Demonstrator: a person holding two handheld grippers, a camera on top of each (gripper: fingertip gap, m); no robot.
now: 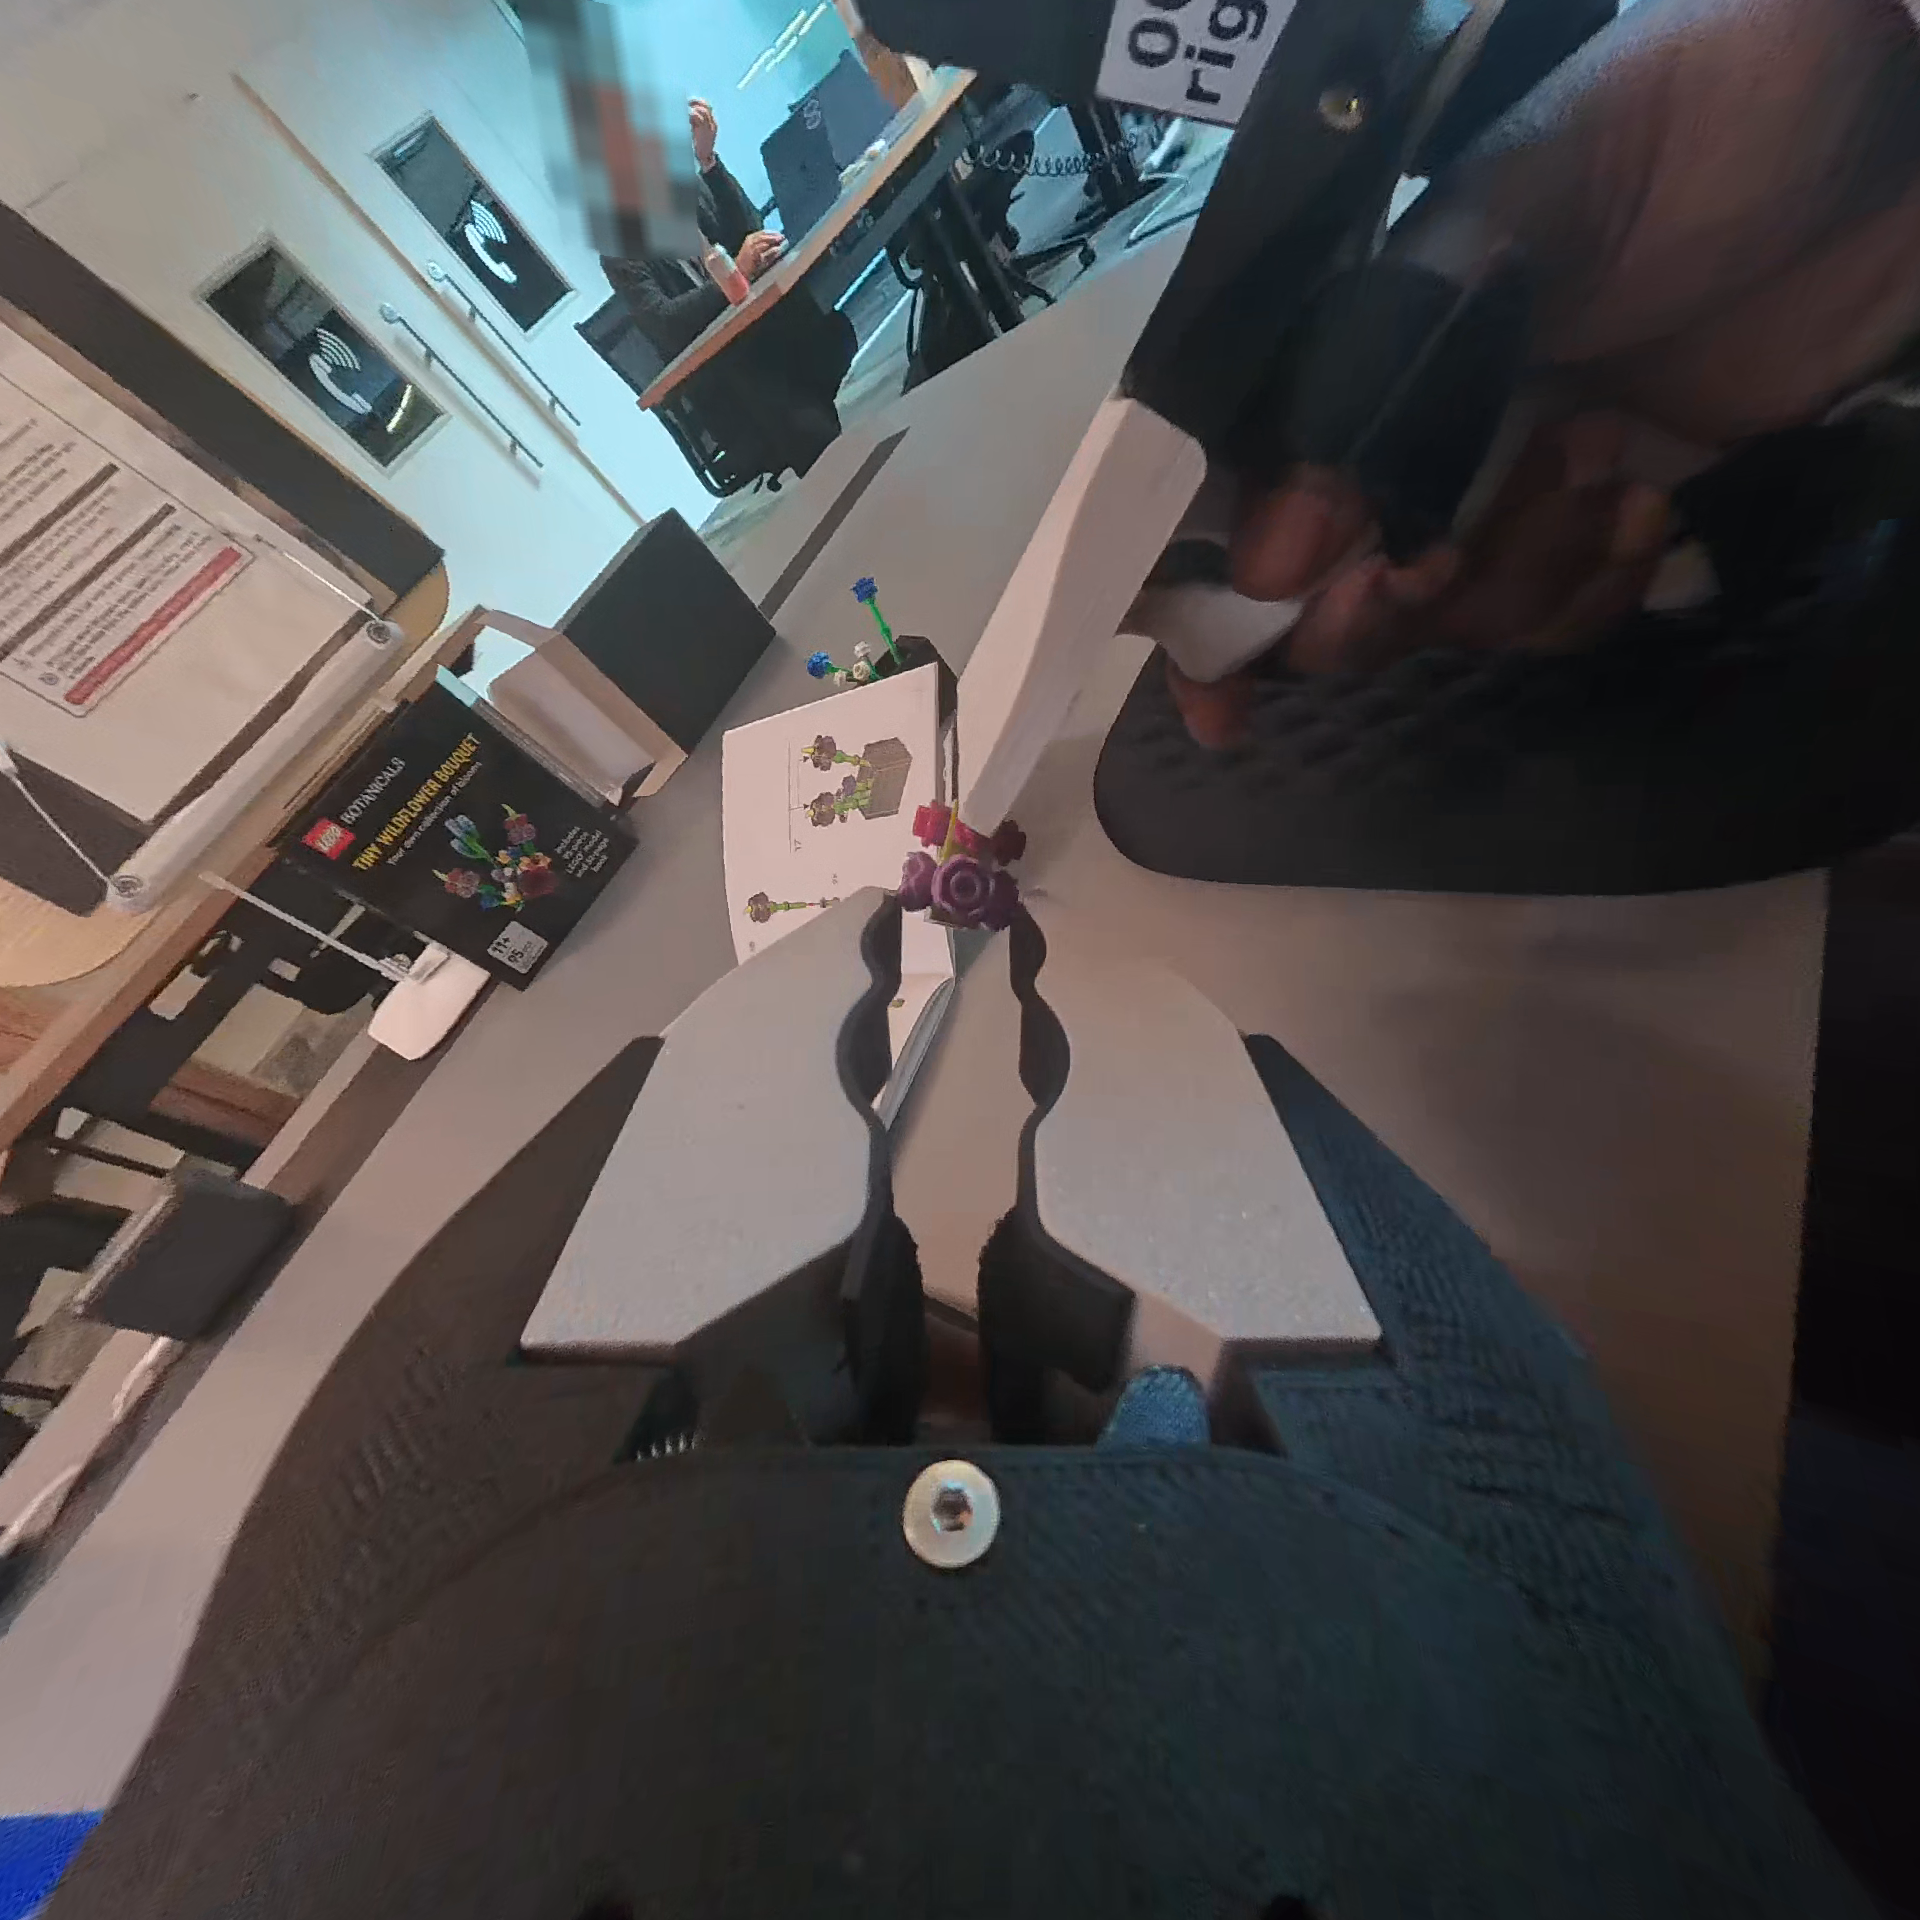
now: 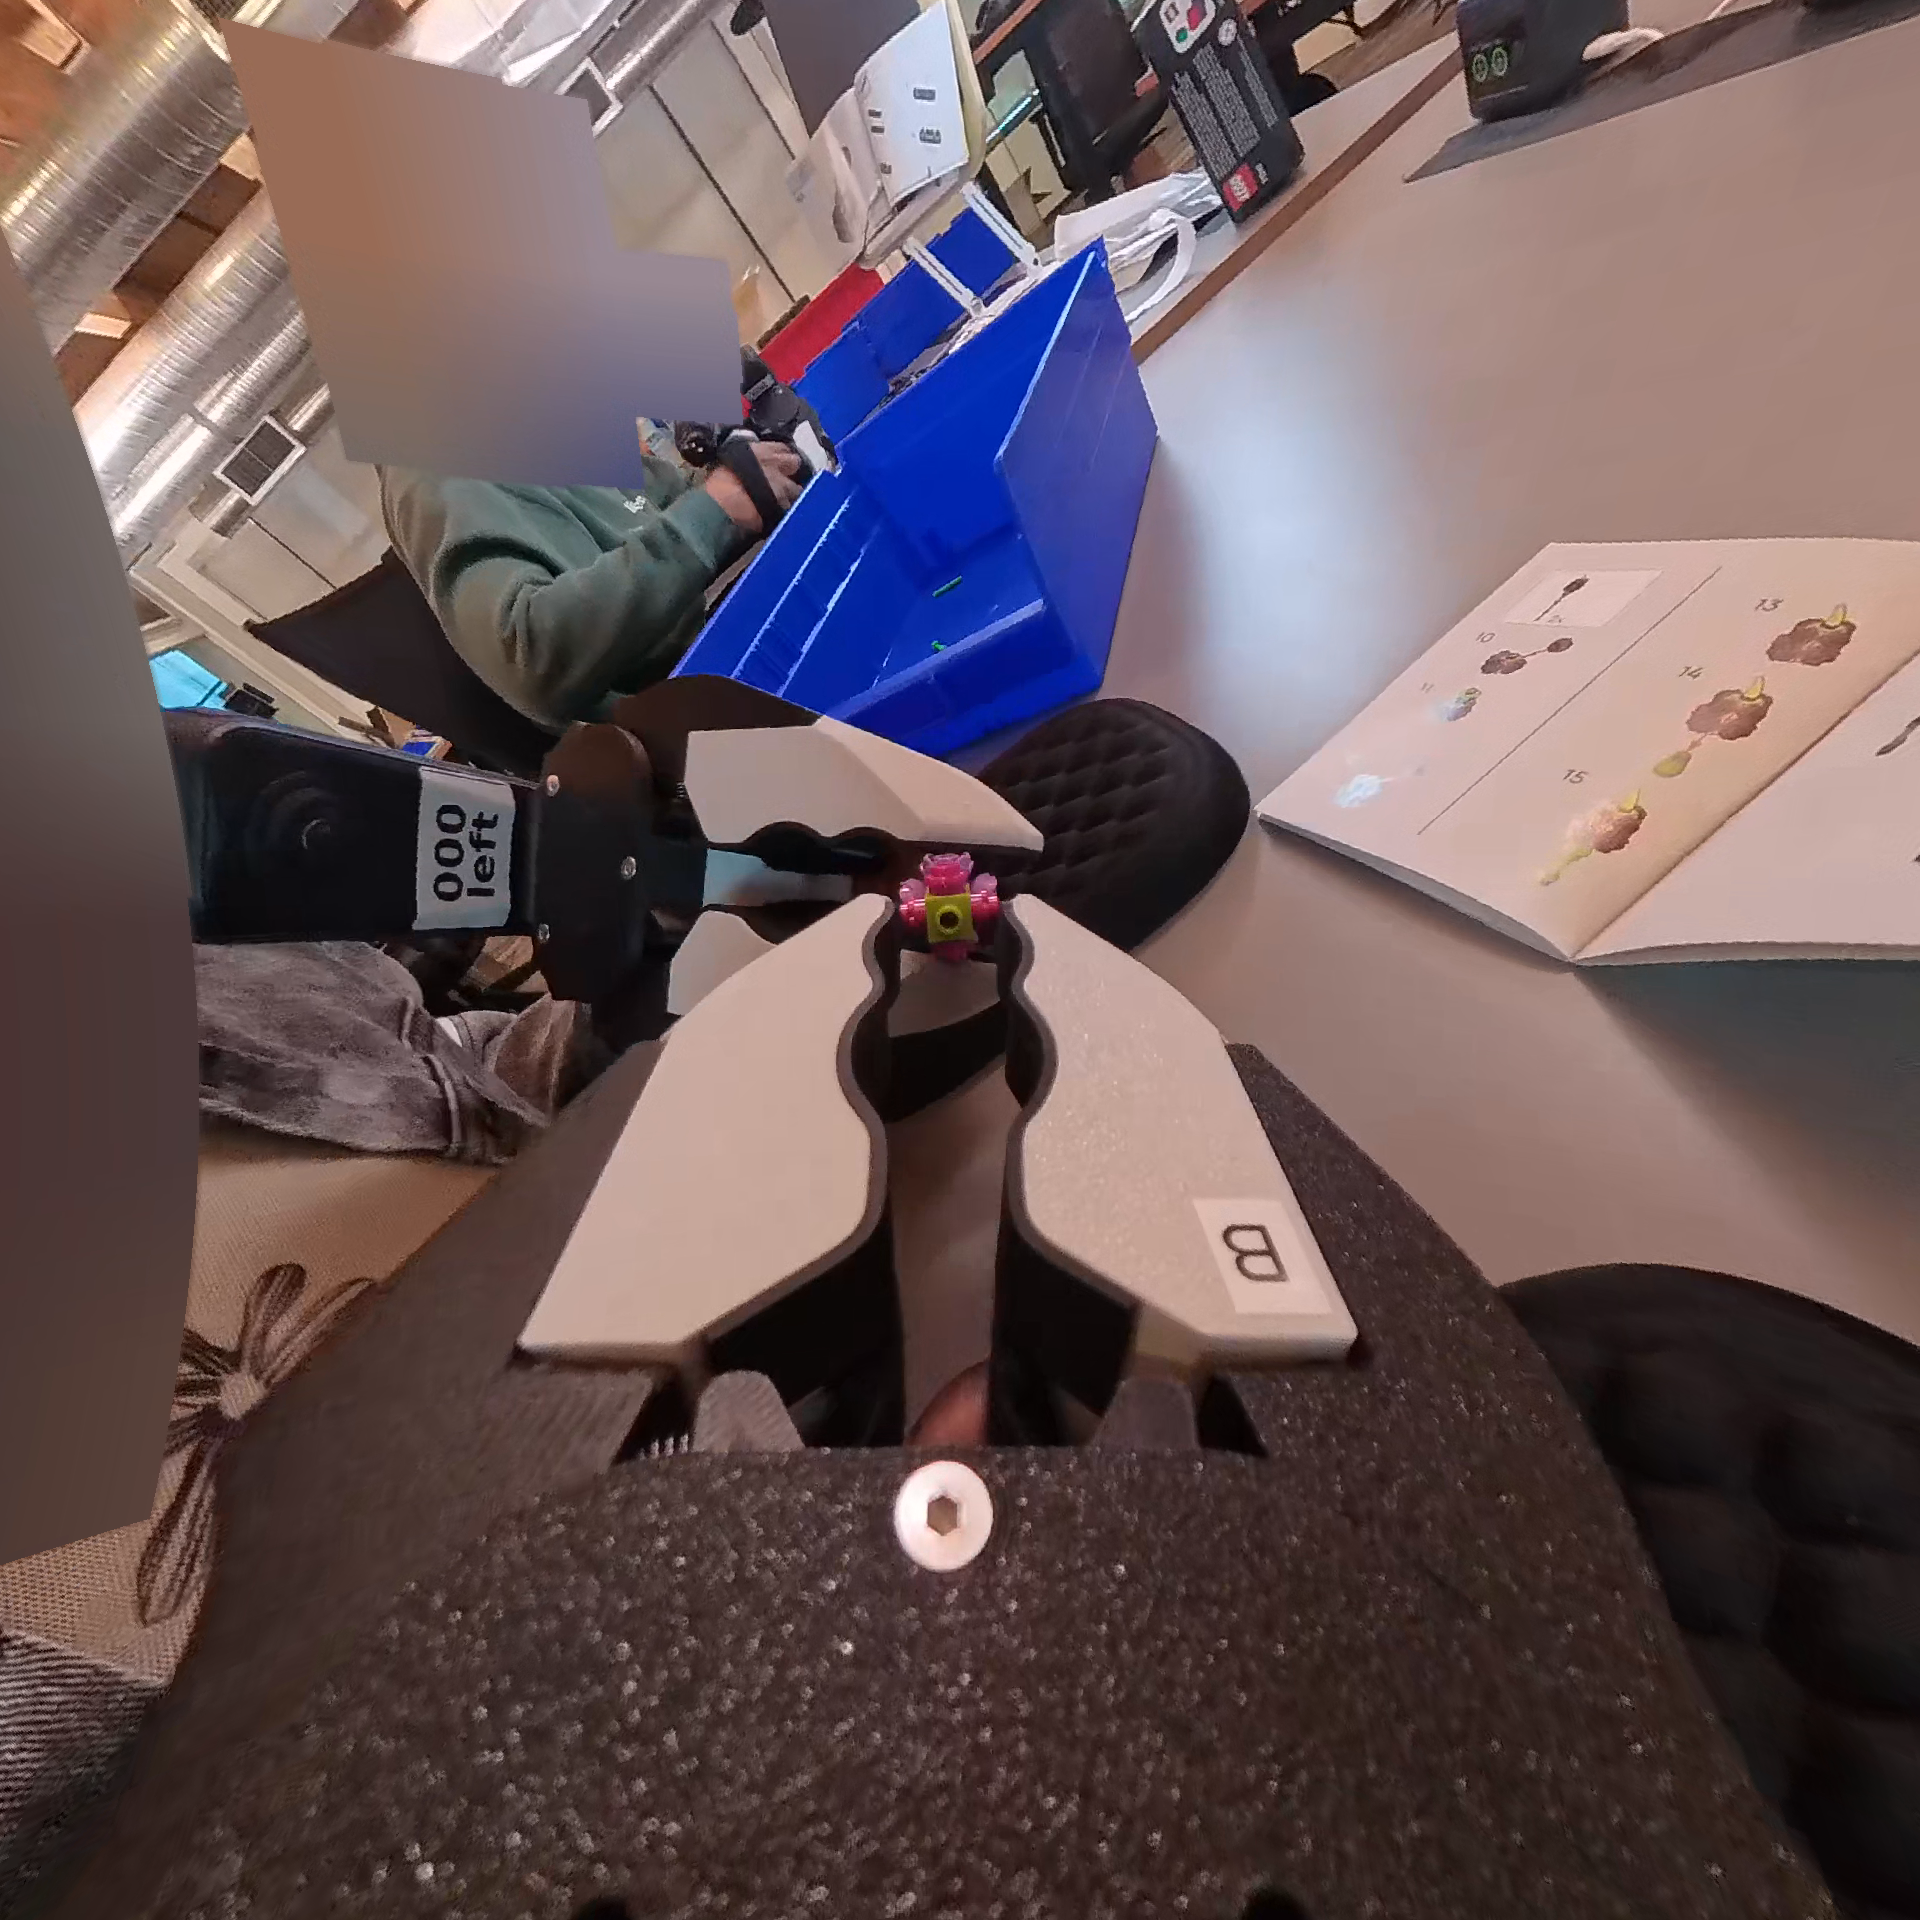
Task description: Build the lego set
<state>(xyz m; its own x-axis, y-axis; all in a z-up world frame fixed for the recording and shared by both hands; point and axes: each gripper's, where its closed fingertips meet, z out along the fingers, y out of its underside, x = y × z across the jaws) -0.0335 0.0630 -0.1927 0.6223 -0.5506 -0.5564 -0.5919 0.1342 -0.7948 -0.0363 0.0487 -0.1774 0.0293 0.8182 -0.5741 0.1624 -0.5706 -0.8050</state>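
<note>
My left gripper (image 1: 951,904) is shut on a purple lego flower cluster (image 1: 961,885), held above the grey table (image 1: 1403,1039). Just beyond it a dark red flower piece (image 1: 951,826) sits at the tip of the right gripper's white finger (image 1: 1081,613). My right gripper (image 2: 948,920) is shut on a pink flower piece with a lime-yellow centre (image 2: 948,914). The left gripper (image 2: 831,821) comes in from the left in the right wrist view, its fingertips touching that flower piece. The open instruction booklet (image 2: 1621,748) lies on the table to the right.
A black pot with blue lego flowers (image 1: 878,649) stands behind the booklet (image 1: 821,810). The black lego box (image 1: 468,831) lies to the left. A blue parts bin (image 2: 977,540) is at the back, with a black quilted pad (image 2: 1122,810) before it. A person in a green top (image 2: 540,592) sits beyond.
</note>
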